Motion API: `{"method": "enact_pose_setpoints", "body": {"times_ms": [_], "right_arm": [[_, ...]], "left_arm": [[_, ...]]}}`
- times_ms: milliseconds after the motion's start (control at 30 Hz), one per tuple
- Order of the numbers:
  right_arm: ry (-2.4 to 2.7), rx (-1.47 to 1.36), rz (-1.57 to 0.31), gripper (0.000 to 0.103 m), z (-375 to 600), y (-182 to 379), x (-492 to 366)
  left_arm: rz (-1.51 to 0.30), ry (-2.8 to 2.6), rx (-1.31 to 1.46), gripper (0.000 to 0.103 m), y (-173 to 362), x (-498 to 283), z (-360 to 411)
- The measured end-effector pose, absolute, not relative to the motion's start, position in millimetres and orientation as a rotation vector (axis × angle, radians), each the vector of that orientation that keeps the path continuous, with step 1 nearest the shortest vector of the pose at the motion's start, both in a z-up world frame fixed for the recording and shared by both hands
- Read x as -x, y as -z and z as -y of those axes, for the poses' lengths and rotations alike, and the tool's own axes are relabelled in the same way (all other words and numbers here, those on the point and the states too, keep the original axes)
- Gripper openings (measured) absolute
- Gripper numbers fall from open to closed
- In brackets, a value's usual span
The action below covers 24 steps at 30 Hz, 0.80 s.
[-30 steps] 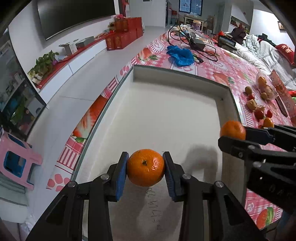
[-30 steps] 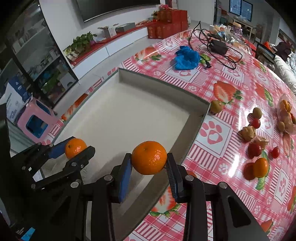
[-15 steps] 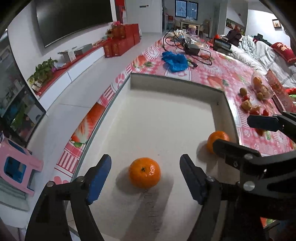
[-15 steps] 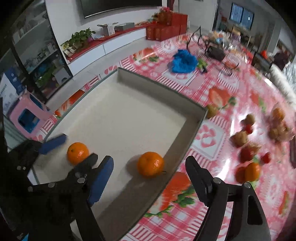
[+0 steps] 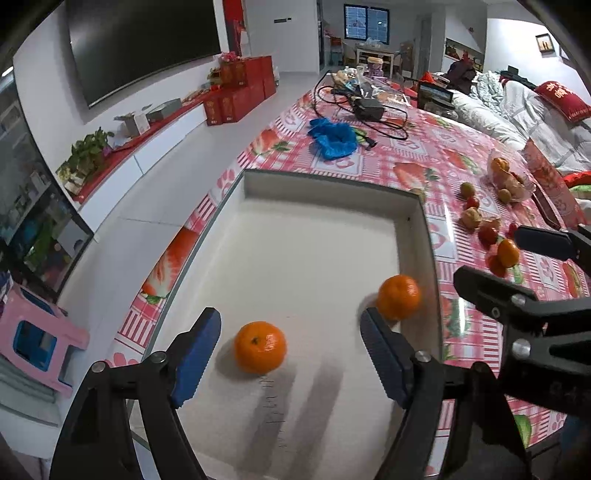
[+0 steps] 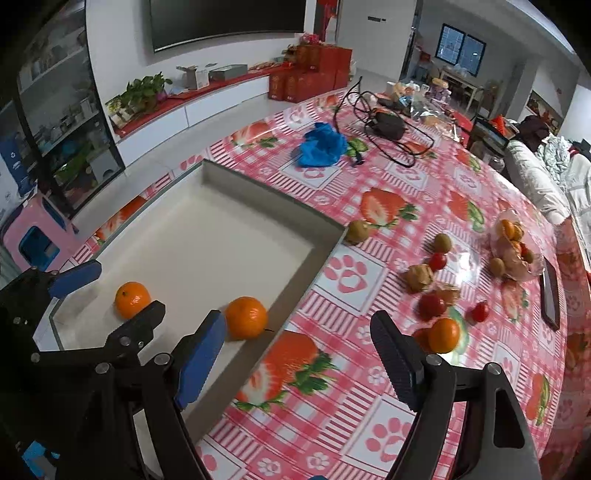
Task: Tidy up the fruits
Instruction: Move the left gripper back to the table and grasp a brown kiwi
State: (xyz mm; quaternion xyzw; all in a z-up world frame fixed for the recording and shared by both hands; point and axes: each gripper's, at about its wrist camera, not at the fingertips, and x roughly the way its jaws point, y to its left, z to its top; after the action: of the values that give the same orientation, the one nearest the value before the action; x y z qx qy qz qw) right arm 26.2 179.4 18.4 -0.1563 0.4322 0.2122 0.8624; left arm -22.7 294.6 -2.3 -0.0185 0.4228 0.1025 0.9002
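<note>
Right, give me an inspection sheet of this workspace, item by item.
Surface: table under a pink strawberry and paw-print cloth.
Job's things: white tray; two oranges inside it, one near the left tongs, one by the right wall; a third orange on the cloth among small red and brown fruits.
Clutter: blue bag; clear bag of fruit; dark flat object.
Grippers: left tongs open, empty; right tongs open, empty.
Cables: black cable and adapter at the far end.
Surroundings: wall TV, red boxes, pink stool.
</note>
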Motion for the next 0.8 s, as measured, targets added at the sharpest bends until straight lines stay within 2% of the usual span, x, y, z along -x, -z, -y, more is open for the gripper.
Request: {"method": "enact_pose_setpoints", "body": {"times_ms": [67, 533, 800], "right_arm": [[-0.439, 0.313, -0.894, 0.103, -172.5, -22.1, -26.5], [-0.417, 0.236, -0.866, 0.103, -119.6, -32.4, -24.7], [-0.328, 0.126, -0.925, 0.103, -46.4, -14.1, -39.6]], "left_arm": [[-0.871, -0.204, 0.026, 0.081, -1.1, 22.5, -287.8], [-0.861, -0.165, -0.064, 0.082, -15.6, 15.0, -234.2], [-0.886, -0.083, -0.093, 0.082, -22.7, -4.8, -199.1]]}}
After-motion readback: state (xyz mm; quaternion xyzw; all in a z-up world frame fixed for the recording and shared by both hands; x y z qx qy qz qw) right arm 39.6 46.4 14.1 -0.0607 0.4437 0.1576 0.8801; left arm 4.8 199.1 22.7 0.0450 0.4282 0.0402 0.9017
